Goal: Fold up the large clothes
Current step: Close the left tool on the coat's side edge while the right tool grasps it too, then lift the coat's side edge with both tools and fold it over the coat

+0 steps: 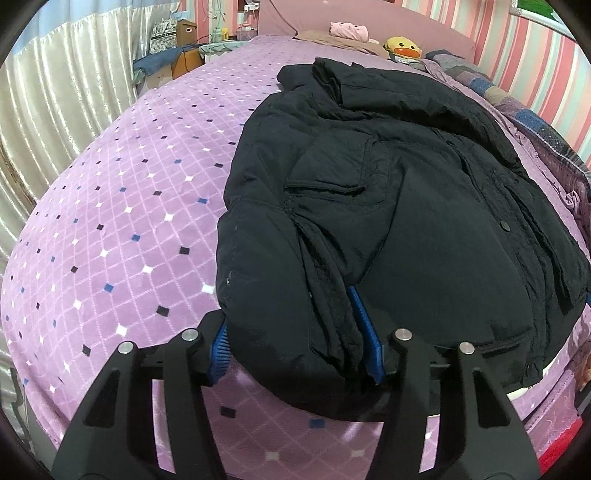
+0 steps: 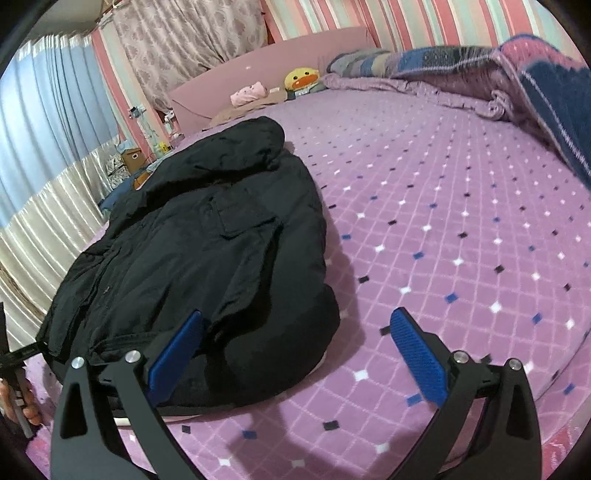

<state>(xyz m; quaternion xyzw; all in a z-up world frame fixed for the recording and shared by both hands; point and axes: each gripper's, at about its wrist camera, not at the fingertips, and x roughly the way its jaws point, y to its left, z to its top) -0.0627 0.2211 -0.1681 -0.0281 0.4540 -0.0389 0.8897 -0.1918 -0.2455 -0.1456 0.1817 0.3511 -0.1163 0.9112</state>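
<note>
A large black padded jacket (image 1: 399, 206) lies on a purple diamond-patterned bed (image 1: 122, 229), its sleeves folded in over the body and its collar toward the headboard. My left gripper (image 1: 295, 332) has its blue pads on either side of the thick bottom-left corner of the jacket, closed around that fold. In the right wrist view the jacket (image 2: 192, 251) lies at the left. My right gripper (image 2: 295, 339) is wide open at the jacket's bottom-right corner, with the left pad over the hem and the right pad over bare bed (image 2: 443, 221).
A yellow duck plush (image 1: 402, 48) and a pink pillow (image 1: 349, 31) sit by the headboard. A rumpled quilt (image 2: 535, 103) lies along the bed's right side. Curtains (image 1: 55, 122) and boxes (image 1: 173, 48) stand at the left. The bed's near edge is just below the grippers.
</note>
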